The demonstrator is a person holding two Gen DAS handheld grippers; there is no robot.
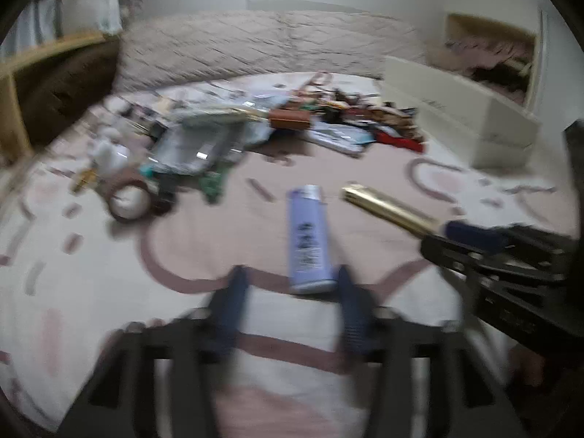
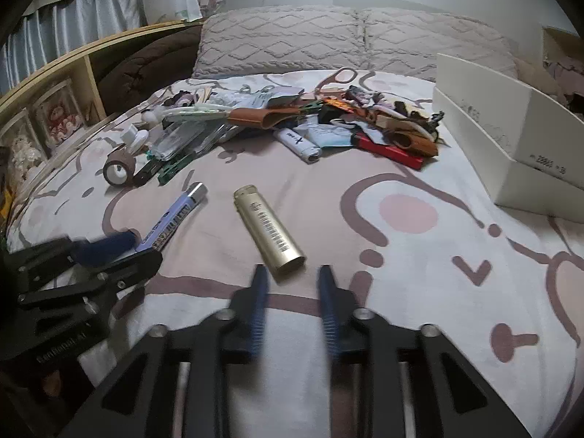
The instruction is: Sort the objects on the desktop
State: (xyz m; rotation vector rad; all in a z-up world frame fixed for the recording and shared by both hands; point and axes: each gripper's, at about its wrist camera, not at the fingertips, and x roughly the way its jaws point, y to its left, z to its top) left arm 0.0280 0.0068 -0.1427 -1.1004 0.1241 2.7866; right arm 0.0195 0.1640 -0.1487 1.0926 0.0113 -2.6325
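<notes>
A purple lighter (image 1: 308,241) lies on the patterned bedsheet just ahead of my left gripper (image 1: 290,281), which is open and empty; the lighter's near end lies between the fingertips. The lighter also shows in the right wrist view (image 2: 175,217). A gold lighter (image 2: 268,231) lies just ahead of my right gripper (image 2: 292,273), which is open and empty. In the left wrist view the gold lighter (image 1: 387,206) lies in front of the right gripper's blue fingertip. A pile of mixed small objects (image 2: 328,124) lies further back.
A white open box (image 2: 511,135) stands at the right on the bed. A roll of brown tape (image 2: 116,171) and clear plastic packaging (image 2: 182,138) lie at the left. Pillows (image 2: 328,40) line the back. A wooden shelf (image 2: 54,102) borders the left.
</notes>
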